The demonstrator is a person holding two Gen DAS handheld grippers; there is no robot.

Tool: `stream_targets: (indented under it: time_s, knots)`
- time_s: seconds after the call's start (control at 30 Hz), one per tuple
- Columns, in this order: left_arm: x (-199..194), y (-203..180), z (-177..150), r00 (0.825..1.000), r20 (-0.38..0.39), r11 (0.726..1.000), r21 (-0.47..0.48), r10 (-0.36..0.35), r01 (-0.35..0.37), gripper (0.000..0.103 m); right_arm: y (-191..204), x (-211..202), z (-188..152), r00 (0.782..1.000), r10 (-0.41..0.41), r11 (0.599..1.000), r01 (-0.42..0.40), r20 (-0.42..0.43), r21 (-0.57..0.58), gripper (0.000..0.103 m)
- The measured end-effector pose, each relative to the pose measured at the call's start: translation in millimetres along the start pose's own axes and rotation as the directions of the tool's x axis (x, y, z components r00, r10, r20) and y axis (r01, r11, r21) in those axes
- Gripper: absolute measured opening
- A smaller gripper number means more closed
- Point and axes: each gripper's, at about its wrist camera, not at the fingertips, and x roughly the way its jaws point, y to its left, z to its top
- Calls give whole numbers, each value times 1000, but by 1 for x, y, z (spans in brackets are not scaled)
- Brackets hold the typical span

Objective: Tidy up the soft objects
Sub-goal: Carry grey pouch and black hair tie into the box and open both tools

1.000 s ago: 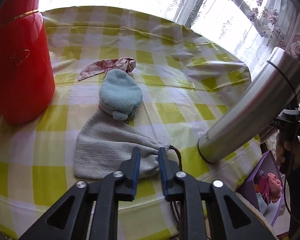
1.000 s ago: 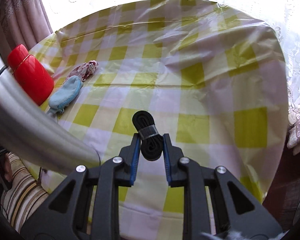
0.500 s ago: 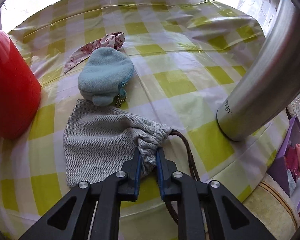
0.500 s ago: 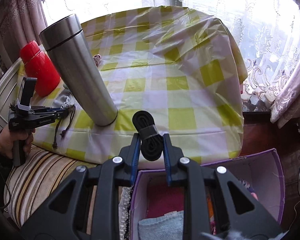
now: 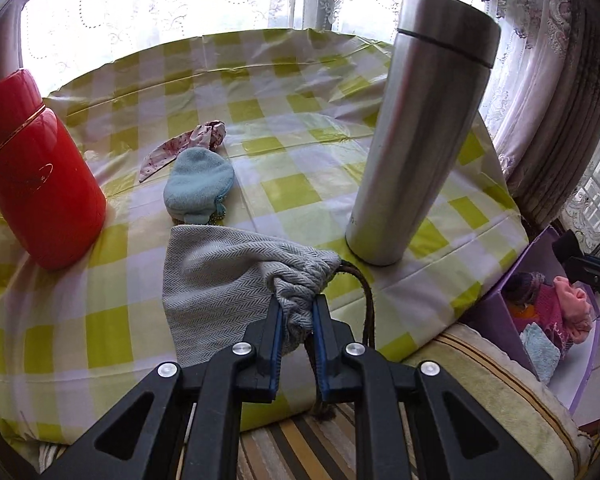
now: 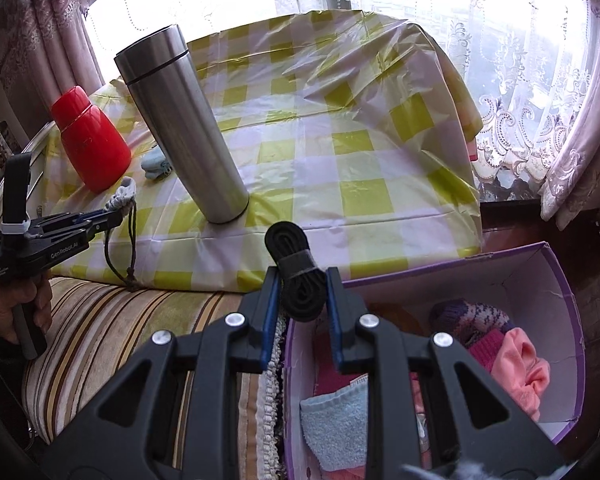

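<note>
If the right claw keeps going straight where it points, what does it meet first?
Probably the near edge of the checked tablecloth, just beyond the black strap it holds; the purple box lies below, though depth is unclear.

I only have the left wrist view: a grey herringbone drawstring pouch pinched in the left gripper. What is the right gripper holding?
Observer: The right gripper is shut on a black coiled strap bundle.
Operator: Where is it relative to the box?
Observer: It hangs by the left wall of the purple cardboard box, not down inside it.
Operator: What is in the box near that side?
Observer: A folded light-blue towel lies there, with a pink cloth further right.
</note>
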Motion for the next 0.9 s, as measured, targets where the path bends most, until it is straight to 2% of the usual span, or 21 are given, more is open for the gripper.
stream_targets:
  time_s: [0.13, 0.27, 0.4, 0.57, 0.9]
  knots:
    - [-18, -16, -5, 999, 28, 999, 6, -44, 44, 14, -2, -9, -6, 1000, -22, 1000, 21, 8, 2, 26]
    - [-39, -35, -8, 991, 69, 993, 12, -118, 118, 14, -7, -21, -11, 998, -52, 999, 52, 21, 11, 25]
    - [-57, -56, -9, 973, 107, 979, 43, -204, 200, 14, -14, -34, -17, 997, -71, 997, 70, 35, 28, 25]
    - [-69, -83, -7, 950, 114, 956, 82, -290, 282, 14, -25, -49, -21, 993, -108, 993, 106, 49, 52, 25]
    - [-71, -138, -6, 906, 81, 904, 148, -415, 401, 14, -54, -69, -29, 976, -208, 974, 201, 57, 109, 25]
